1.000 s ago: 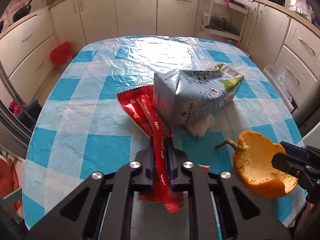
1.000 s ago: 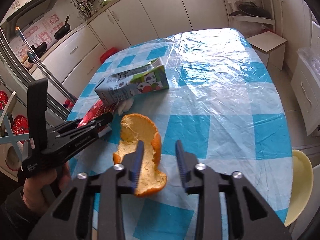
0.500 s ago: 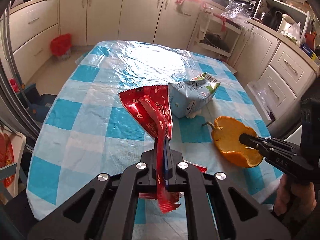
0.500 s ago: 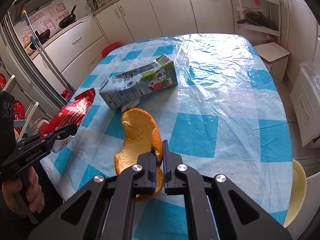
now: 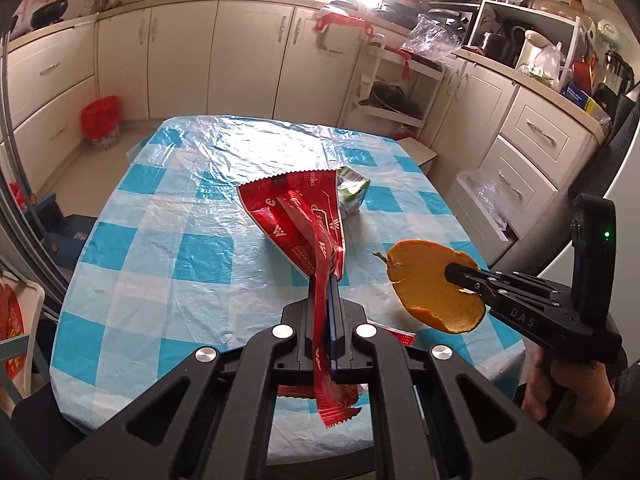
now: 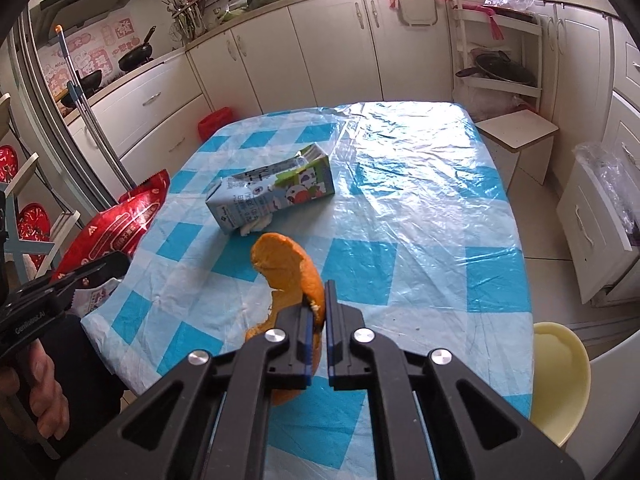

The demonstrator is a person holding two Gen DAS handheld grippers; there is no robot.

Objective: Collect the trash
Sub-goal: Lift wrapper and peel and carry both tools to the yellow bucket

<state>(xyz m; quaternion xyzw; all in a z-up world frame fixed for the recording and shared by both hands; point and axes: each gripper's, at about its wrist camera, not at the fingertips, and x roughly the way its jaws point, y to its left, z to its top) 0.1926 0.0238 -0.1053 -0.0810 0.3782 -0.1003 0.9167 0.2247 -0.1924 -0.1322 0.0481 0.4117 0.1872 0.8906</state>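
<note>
My left gripper [image 5: 326, 286] is shut on a red snack wrapper [image 5: 296, 212], which hangs in the air above the checked table [image 5: 168, 256]. The same wrapper [image 6: 116, 224] and left gripper [image 6: 116, 262] show at the left edge of the right wrist view. My right gripper [image 6: 318, 294] is shut on an orange peel [image 6: 286, 264], lifted off the table; the peel [image 5: 434, 292] also shows in the left wrist view with the right gripper [image 5: 452, 272] on it. A crushed milk carton [image 6: 272, 196] lies on its side mid-table, half hidden behind the wrapper as the carton [image 5: 352, 196] in the left view.
A white crumpled scrap [image 6: 256, 226] lies against the carton. A small red wrapper piece [image 5: 394, 334] rests at the near table edge. A red bin [image 5: 100, 118] stands on the floor by the cabinets. A yellow chair [image 6: 556, 364] sits at the table's right; a stool [image 6: 516, 132] stands behind.
The right gripper closed on the orange peel and lifted it off the table. The left gripper rose and drew back with the red wrapper, away from the carton.
</note>
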